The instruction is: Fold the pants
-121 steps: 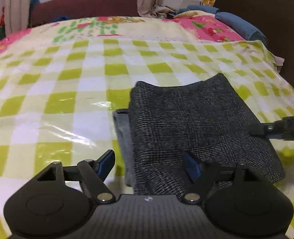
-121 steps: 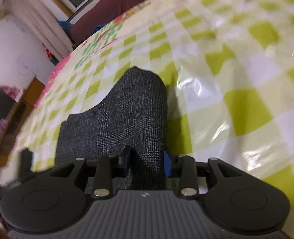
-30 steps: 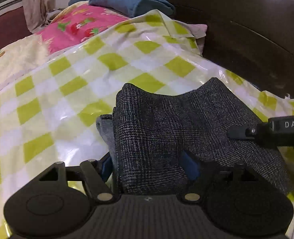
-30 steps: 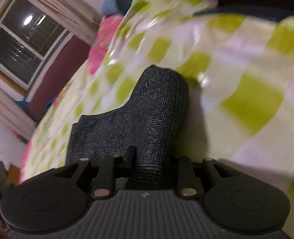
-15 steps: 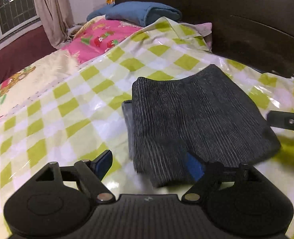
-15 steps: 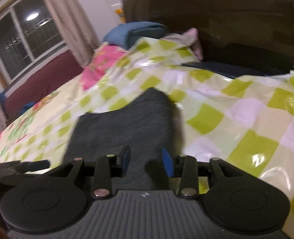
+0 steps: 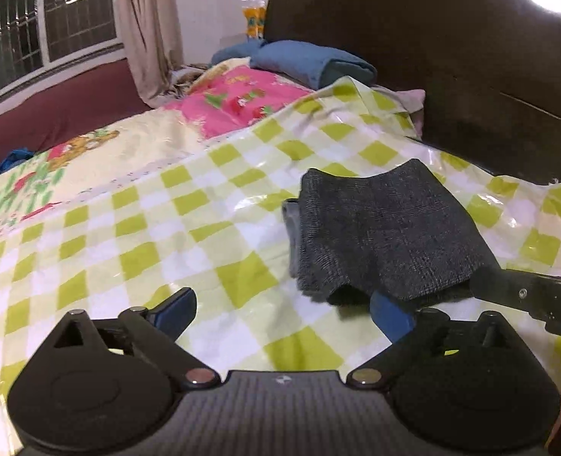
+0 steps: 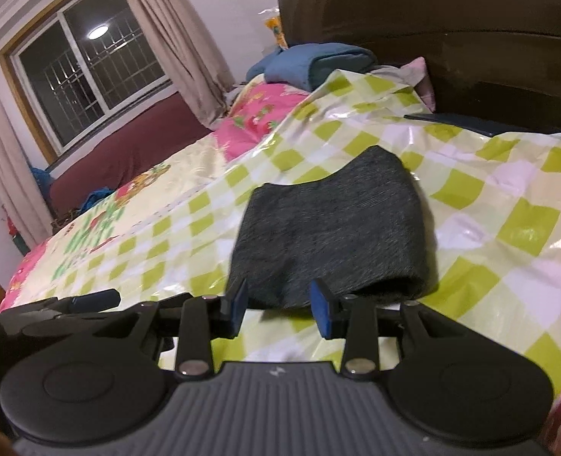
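The dark grey pants (image 7: 387, 228) lie folded in a compact rectangle on the green-and-white checked sheet (image 7: 166, 235), near the dark headboard. They also show in the right wrist view (image 8: 333, 235). My left gripper (image 7: 284, 309) is open and empty, just in front of the pants' near edge and apart from it. My right gripper (image 8: 280, 304) is open and empty, close to the near edge of the fold. The right gripper's finger shows in the left wrist view (image 7: 527, 296) beside the pants.
A dark wooden headboard (image 7: 451, 57) rises behind the pants. A folded blue blanket (image 7: 311, 62) and a pink pillow (image 7: 238, 102) lie at the bed's head. A dark flat object (image 8: 482, 123) lies by the headboard. A window (image 8: 90, 79) and curtains are at the left.
Both grippers let go of the folded pants, opened and drew back. The pants now rest flat on the sheet, farther from both cameras.
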A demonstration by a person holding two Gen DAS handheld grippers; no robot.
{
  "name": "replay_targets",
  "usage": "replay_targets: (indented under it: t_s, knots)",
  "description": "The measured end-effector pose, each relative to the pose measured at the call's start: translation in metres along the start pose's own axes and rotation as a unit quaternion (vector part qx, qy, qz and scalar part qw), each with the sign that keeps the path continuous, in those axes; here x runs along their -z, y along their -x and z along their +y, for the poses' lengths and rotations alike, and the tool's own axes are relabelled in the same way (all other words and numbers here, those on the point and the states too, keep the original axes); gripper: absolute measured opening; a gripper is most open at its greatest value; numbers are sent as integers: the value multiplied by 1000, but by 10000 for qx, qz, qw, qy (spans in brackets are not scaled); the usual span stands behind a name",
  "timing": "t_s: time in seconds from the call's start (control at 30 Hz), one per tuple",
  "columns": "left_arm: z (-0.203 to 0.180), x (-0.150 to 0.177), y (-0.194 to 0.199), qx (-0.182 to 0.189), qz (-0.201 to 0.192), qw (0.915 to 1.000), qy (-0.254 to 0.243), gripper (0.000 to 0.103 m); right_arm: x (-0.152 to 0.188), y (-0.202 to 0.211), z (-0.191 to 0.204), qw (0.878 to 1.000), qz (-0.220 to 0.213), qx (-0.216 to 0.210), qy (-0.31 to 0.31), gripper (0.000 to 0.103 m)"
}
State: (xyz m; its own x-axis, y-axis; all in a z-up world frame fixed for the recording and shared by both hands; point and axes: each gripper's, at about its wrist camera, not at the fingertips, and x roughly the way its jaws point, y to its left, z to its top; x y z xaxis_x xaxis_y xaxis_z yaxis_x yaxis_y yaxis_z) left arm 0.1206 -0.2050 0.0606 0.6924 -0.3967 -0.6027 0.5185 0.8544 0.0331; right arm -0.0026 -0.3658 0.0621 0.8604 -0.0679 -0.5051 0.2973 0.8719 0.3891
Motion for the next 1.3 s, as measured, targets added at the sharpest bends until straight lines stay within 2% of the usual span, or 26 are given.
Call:
replay_targets:
  t_s: [0.33,0.5,0.67,0.87,1.1,1.3]
  knots:
    - [9,27,39,-80,-113,9998,136,103,30,27,26,10000,-4,-48,-12,38]
    - [11,46,48,-100,-5,9998,185,103,52,35,37,9999,-60,82,-37,38]
    - [12,63,51,-297,141,9994,63,103,79,37,42,9994,99,275,-159,39]
    - [18,80,54,-205,238,9994,168,103,81,45,47,9989,-164,435,-93,42]
    - [20,84,54,-126,249,9992,290,103,84,45,48,9972,-10,739,-72,42]
    - [30,84,56,-112,195,9986,486,103,87,42,59,9960,79,854,252,43]
